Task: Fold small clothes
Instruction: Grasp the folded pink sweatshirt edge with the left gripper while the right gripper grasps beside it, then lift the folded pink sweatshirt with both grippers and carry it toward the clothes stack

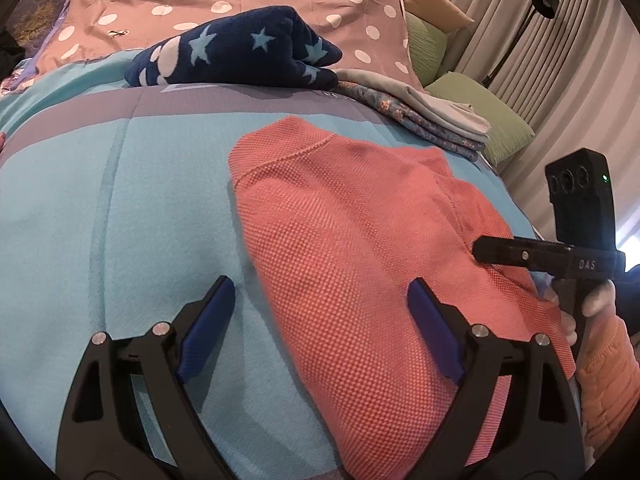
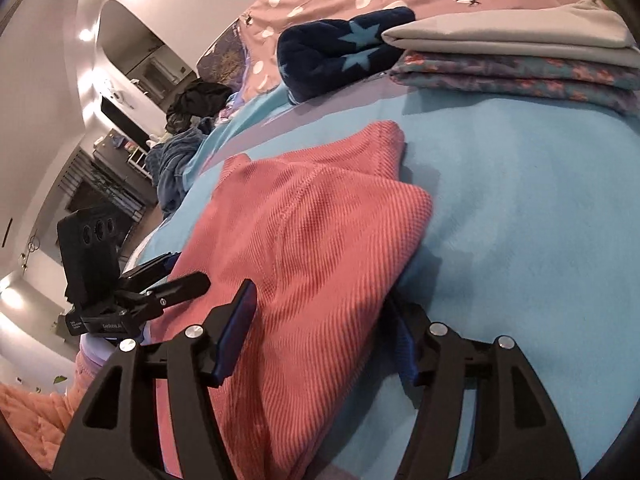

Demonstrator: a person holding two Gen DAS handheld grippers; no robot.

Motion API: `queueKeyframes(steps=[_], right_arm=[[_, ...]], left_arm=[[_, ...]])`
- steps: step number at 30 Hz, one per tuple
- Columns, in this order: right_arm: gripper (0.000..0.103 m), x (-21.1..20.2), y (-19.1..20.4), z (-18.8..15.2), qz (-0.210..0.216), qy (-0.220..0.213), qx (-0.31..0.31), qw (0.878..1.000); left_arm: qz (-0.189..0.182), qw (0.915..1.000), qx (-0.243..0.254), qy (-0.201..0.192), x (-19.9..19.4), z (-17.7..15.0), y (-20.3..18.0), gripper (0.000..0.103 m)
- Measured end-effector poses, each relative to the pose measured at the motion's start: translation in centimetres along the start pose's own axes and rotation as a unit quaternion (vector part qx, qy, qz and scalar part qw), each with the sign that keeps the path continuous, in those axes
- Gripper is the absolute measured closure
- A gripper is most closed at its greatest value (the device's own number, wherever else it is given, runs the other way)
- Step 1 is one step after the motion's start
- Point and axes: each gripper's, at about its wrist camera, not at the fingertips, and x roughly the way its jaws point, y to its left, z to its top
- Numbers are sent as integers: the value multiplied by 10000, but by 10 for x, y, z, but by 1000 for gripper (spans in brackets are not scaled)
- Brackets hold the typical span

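Observation:
A coral knit garment (image 1: 360, 264) lies partly folded on the light blue blanket (image 1: 120, 216); it also shows in the right wrist view (image 2: 304, 240). My left gripper (image 1: 320, 320) is open, its jaws spread over the garment's near left edge, one blue pad (image 1: 434, 328) over the cloth. My right gripper (image 2: 320, 320) is open, straddling the garment's near corner, and shows from the side in the left wrist view (image 1: 476, 249) at the garment's right edge. The left gripper also shows in the right wrist view (image 2: 188, 276) at the garment's left side.
A navy star-patterned fleece (image 1: 236, 56) lies at the back of the bed. A stack of folded grey and floral clothes (image 2: 516, 64) sits to its right. Green pillows (image 1: 480, 116), a floor lamp (image 1: 544, 4) and curtains are beyond. Dark clothes pile (image 2: 192, 108) at far left.

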Motion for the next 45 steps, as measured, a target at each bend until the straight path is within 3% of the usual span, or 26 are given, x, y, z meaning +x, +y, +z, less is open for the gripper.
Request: queueKeyframes(steps=[10, 16, 18, 22, 24, 28, 32, 38, 45], right_arm=[[40, 14, 5, 11, 21, 22, -217, 9998], [43, 11, 6, 7, -22, -34, -221, 9997], [46, 10, 4, 7, -13, -50, -188, 9998], [64, 7, 3, 7, -75, -152, -62, 9998], [78, 0, 11, 5, -211, -325, -138, 9992], [82, -15, 46, 0, -697, -683, -579, 9935], [83, -49, 82, -8, -888, -1155, -888, 9853], [83, -112, 122, -23, -953, -1840, -1193, 9710], [83, -173, 150, -31, -1220, -2374, -1497, 9520]], left_arm=[[-114, 9998, 142, 24, 9, 8, -5, 15], [-357, 9993, 78, -33, 6, 7, -2, 33], [-549, 9984, -113, -50, 7, 8, 4, 45], [-743, 9961, -454, -115, 7, 9, 14, 62], [-580, 9977, -286, -208, 3, 9, 6, 70], [10, 9980, 373, -519, -16, 8, -27, 78], [397, 9914, 867, -895, -54, 10, -61, 79], [459, 9790, 1348, -1458, -120, 12, -108, 79], [367, 9674, 1708, -1836, -162, 17, -153, 79]])
